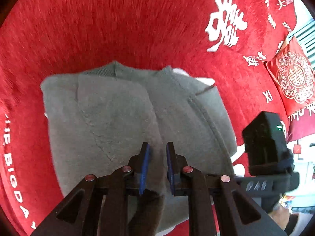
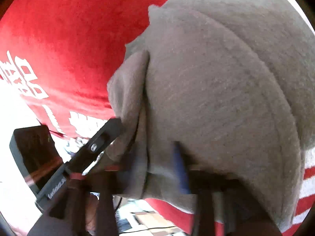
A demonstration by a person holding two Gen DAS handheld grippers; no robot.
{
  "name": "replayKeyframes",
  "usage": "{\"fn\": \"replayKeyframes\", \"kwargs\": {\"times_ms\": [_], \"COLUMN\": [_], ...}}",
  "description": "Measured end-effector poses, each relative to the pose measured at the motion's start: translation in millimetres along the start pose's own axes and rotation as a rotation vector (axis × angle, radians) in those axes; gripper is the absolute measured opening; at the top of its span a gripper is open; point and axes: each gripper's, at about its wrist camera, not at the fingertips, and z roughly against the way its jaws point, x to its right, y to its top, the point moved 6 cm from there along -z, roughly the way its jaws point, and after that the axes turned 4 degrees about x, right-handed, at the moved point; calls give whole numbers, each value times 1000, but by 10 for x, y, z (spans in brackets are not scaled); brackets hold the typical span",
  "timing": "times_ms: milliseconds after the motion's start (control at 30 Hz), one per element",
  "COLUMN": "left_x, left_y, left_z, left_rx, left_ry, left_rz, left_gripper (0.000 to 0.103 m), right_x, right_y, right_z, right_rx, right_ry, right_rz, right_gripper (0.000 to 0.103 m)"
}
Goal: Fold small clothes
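One grey garment (image 1: pixel 122 118) lies on the red cloth (image 1: pixel 98 23), filling the middle and lower middle of the left wrist view. Its ribbed collar points toward the top of the frame, its left edge runs down the left third, and its right edge curves down toward the lower right. Bare red cloth rings it on the upper left, the top and the right, so there is open surface on those sides. White printed characters (image 1: pixel 226 17) sit in the upper right, and lettering curves along the lower left rim.

The left gripper (image 1: pixel 157 147) is at lower centre, its two blue-padded fingers (image 1: pixel 145 167) standing apart with a ridge of grey fabric running between them; whether the pads press that fold cannot be told. A second dark layer hangs beneath it at the bottom.

In the right wrist view the same garment (image 2: pixel 216 90) fills the right two thirds, bunched into a vertical fold at centre. The right gripper (image 2: pixel 157 169) is at the bottom, blurred; fabric drapes over it and one blue pad (image 2: pixel 180 167) shows through, so its state cannot be told.

One red embroidered cushion (image 1: pixel 293 76) lies at the right edge of the left view. A black box-shaped device (image 1: pixel 265 143) juts in at the right just beside the garment's edge; another dark unit (image 2: pixel 33 153) sits lower left in the right view.
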Motion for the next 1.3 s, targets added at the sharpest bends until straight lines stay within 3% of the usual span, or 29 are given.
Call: {"fn": "replayKeyframes", "kwargs": {"times_ms": [33, 67, 133, 167, 200, 300, 433, 600, 667, 700, 733, 833, 967, 1067, 1167, 1300], "left_x": [7, -8, -90, -138, -218, -395, -775, -1205, -1371, -1424, -1485, -1570, -1473, -1245, -948, -692], "left_y": [18, 30, 54, 66, 65, 57, -84, -222, -276, -302, -332, -374, -319, -209, -119, -107], "left_z": [85, 161, 351, 460, 576, 727, 729, 651, 635, 614, 585, 492, 489, 480, 307, -35], "left_rx": [12, 22, 58, 94, 123, 131, 73, 53, 54, 51, 44, 25, 44, 69, 63, 26], "left_ry": [6, 18, 63, 95, 117, 173, 251, 273, 304, 315, 335, 358, 347, 321, 310, 303], "left_rz": [-10, -15, -10, -6, -8, 1, 84, 200, 223, 228, 231, 249, 241, 185, 99, 29], "left_gripper": [19, 25, 63, 88, 91, 91, 92, 91, 91, 91, 91, 91, 91, 92, 92, 92], "right_x": [-14, -10, 7, 16, -14, -362, -533, -810, -836, -839, -865, -1111, -1510, -1600, -1422, -650], "right_y": [-10, 7, 43, 62, 75, 154, 171, 276, 314, 327, 330, 306, 300, 406, 589, 844], "right_z": [-65, -63, -50, -47, -83, -430, -664, -933, -1033, -1064, -1085, -989, -572, -176, 177, 416], "right_rx": [9, 14, 17, 11, 1, -49, -142, -182, -191, -189, -183, -139, -67, 6, 75, 95], "right_ry": [39, 69, 128, 149, 155, 116, 22, -28, -69, -118, -159, -174, -92, -53, -101, -264], "right_rz": [-23, -49, -101, -120, -123, -72, 19, 136, 154, 181, 211, 330, 444, 481, 488, 374], "right_gripper": [59, 59, 62, 63, 63, 64, 66, 65, 43, 14, 14, 14, 14, 14, 14, 17]}}
